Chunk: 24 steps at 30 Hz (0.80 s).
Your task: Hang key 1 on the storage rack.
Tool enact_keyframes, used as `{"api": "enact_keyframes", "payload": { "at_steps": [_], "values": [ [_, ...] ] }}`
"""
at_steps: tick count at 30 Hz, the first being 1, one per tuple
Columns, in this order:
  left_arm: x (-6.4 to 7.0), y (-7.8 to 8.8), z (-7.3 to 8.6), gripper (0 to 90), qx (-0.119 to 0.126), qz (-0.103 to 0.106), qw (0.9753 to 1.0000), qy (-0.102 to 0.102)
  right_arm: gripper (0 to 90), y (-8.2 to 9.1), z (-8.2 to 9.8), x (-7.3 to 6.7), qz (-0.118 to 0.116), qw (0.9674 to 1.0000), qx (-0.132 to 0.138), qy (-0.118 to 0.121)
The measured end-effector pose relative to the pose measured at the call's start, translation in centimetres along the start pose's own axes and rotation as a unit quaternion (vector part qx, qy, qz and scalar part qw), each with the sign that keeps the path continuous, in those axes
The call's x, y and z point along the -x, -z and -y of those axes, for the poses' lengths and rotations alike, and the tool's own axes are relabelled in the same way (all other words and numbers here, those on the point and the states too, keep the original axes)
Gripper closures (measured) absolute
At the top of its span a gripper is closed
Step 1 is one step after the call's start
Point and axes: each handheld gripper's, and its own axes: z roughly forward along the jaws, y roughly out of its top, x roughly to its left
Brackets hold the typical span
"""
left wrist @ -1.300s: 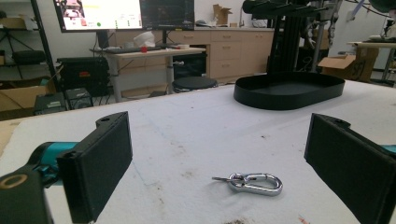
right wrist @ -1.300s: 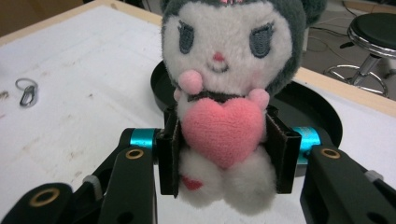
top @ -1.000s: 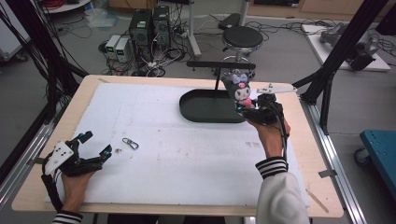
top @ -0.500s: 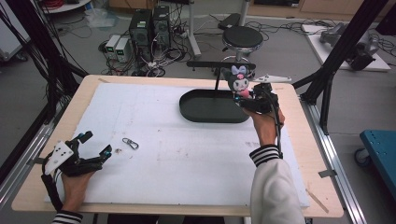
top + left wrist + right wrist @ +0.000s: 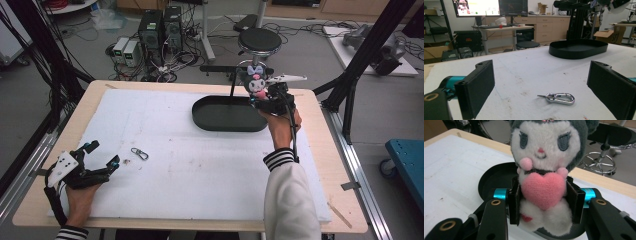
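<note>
A small plush doll (image 5: 256, 83) with a white face, dark ears and a pink heart (image 5: 544, 190) is clamped at its body in my right gripper (image 5: 261, 96), held upright above the right end of the black oval tray (image 5: 220, 119). The same tray (image 5: 496, 177) shows under the doll (image 5: 546, 157) in the right gripper view. My left gripper (image 5: 100, 156) rests open on the white mat near the front left corner. A silver carabiner clip (image 5: 140, 153) lies just right of it; in the left gripper view the clip (image 5: 559, 98) sits between and ahead of the two jaws.
The white foam mat (image 5: 200, 165) covers most of the wooden table (image 5: 320, 130). A black stand with a crossbar (image 5: 232, 75) rises behind the tray. Computers, cables and a stool (image 5: 259, 40) stand on the floor beyond the far edge.
My right gripper has lifted the doll and carried it farther back and up over the tray's right end. The left gripper and the clip have stayed put.
</note>
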Motion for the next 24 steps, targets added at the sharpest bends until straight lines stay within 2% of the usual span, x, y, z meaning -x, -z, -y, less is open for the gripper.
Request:
{"api": "enact_keyframes", "payload": {
  "at_steps": [11, 21, 24],
  "values": [
    [0.0, 0.0, 0.0, 8.0, 0.000, 0.001, 1.0000, 0.001, 55.7, -1.1, -0.8, 0.5, 0.012, 0.9999, -0.003, -0.011],
    [-0.1, 0.0, 0.0, 8.1, 0.001, 0.001, 1.0000, 0.002, 55.6, -1.8, -0.8, 0.8, 0.023, 0.9995, 0.002, -0.020],
    [-0.1, 0.0, 0.0, 8.1, 0.001, 0.000, 1.0000, 0.002, 55.5, -2.0, -0.7, 0.9, 0.023, 0.9993, 0.006, -0.030]
  ]
}}
